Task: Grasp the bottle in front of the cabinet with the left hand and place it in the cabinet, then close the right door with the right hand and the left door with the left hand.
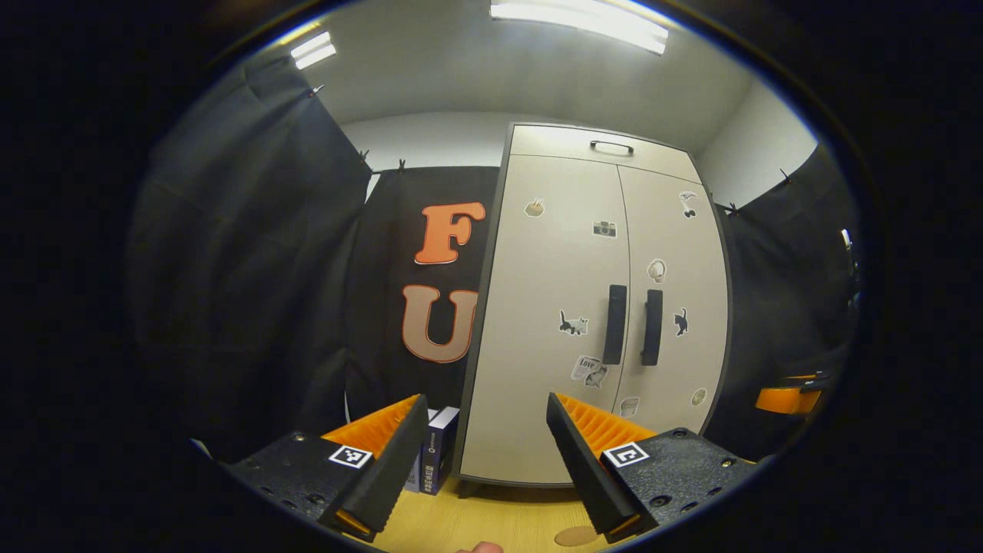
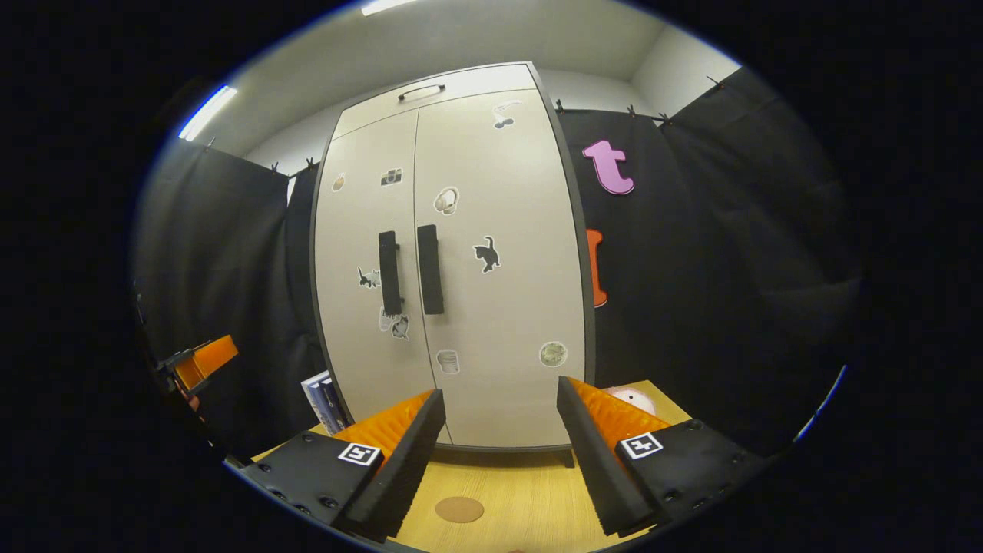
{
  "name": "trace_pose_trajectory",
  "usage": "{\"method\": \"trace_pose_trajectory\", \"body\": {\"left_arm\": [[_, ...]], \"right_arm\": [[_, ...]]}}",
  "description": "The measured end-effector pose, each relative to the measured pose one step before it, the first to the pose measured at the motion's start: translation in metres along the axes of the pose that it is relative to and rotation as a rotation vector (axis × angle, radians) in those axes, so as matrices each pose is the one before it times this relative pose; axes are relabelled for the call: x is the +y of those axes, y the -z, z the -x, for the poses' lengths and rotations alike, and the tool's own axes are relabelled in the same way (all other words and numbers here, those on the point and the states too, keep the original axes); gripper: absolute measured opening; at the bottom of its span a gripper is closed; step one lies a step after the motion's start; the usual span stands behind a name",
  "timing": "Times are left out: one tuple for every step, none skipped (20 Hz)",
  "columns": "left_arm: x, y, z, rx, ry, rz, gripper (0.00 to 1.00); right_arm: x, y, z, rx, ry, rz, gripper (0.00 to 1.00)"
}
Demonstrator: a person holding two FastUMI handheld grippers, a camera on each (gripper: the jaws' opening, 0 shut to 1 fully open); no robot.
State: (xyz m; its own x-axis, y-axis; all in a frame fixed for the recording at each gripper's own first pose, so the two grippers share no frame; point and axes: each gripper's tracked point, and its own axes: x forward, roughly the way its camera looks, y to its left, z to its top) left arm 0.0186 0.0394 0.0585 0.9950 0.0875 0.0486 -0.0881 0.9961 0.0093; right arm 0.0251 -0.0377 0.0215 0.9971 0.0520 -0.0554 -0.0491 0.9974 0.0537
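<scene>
Both cabinet point(image 2: 453, 261) doors sit flush at frame centre, so door closing appears complete. No bottle stands on the counter point(image 2: 499, 491) before it; presumably it is inside. Left claw point(image 1: 484, 468) and right claw point(image 2: 499, 461) are released, empty.

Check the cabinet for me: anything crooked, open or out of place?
Nothing stands out. Both cabinet doors sit shut and flush, handles side by side. Both grippers, left and right, hang open and empty in front. Books stand beside the cabinet.
</scene>
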Motion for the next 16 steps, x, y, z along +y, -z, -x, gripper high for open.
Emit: {"method": "trace_pose_trajectory", "body": {"left_arm": [[0.00207,0.00265,0.00272,0.00504,-0.00264,-0.00106,0.94],[0.0042,0.00141,0.0028,-0.00168,-0.00743,-0.00405,0.94],[0.00394,0.00015,0.00264,-0.00416,-0.00946,-0.00493,0.94],[0.0035,-0.00005,0.00189,-0.0018,-0.00846,-0.00424,0.94],[0.00178,0.00014,-0.00012,-0.0007,-0.00366,-0.00149,0.94],[0.00057,0.00053,-0.00067,-0.0011,-0.00241,0.00059,0.94],[0.00021,-0.00087,-0.00081,-0.00144,-0.00142,0.00173,0.94],[-0.00048,-0.0008,0.00056,-0.0033,0.00096,0.00157,0.94],[-0.00093,-0.00104,-0.00004,-0.00451,0.0004,0.00059,0.94],[0.00003,-0.00168,0.00017,-0.00478,0.00157,0.00062,0.94],[-0.00179,-0.00097,-0.00007,-0.00219,0.0038,0.00039,0.94],[-0.00194,0.00026,-0.00048,-0.00076,0.00501,-0.00062,0.94],[-0.00173,-0.00003,-0.00062,-0.00004,0.00378,-0.00187,0.94],[-0.00074,-0.00091,-0.00015,-0.00086,0.00371,-0.0016,0.94],[-0.00064,0.00004,0.00006,-0.00096,0.00302,-0.00011,0.94],[-0.00171,0.00089,-0.00074,0.00091,0.00223,0.00041,0.94]], "right_arm": [[0.00023,0.00004,0.00172,-0.00382,-0.00052,-0.00118,0.97],[-0.00058,-0.00069,0.00086,-0.00527,0.00175,0.00023,0.97],[-0.00111,-0.00028,0.00224,-0.0045,0.00361,0.00241,0.97],[-0.00226,-0.00075,0.00077,-0.00457,0.00542,0.0035,0.97],[-0.00182,-0.0003,0.00134,-0.00255,0.00532,0.00275,0.97],[-0.00164,-0.0002,0.00067,-0.00158,0.00566,0.0011,0.97],[-0.0019,-0.00027,0.00096,-0.00215,0.0055,-0.00077,0.97],[-0.00186,-0.00047,-0.00025,-0.00205,0.00331,-0.00323,0.97],[-0.00027,-0.00091,0.00031,-0.0021,0.00207,-0.00423,0.97],[-0.00097,-0.0013,-0.00038,-0.0048,0.00253,-0.00419,0.97],[-0.00124,-0.0008,0.00077,-0.0039,0.00251,-0.00321,0.97],[-0.00065,-0.0015,0.00047,-0.00484,0.00234,-0.002,0.97],[-0.00065,-0.00084,0.0002,-0.00404,0.00289,-0.00024,0.97],[-0.00114,-0.00074,-0.00003,-0.00352,0.00265,0.00134,0.97],[-0.00094,-0.00061,0.00023,-0.00078,0.00279,0.0018,0.97],[-0.00108,0.00053,0.00013,0.00063,0.00178,0.00033,0.97]]}}
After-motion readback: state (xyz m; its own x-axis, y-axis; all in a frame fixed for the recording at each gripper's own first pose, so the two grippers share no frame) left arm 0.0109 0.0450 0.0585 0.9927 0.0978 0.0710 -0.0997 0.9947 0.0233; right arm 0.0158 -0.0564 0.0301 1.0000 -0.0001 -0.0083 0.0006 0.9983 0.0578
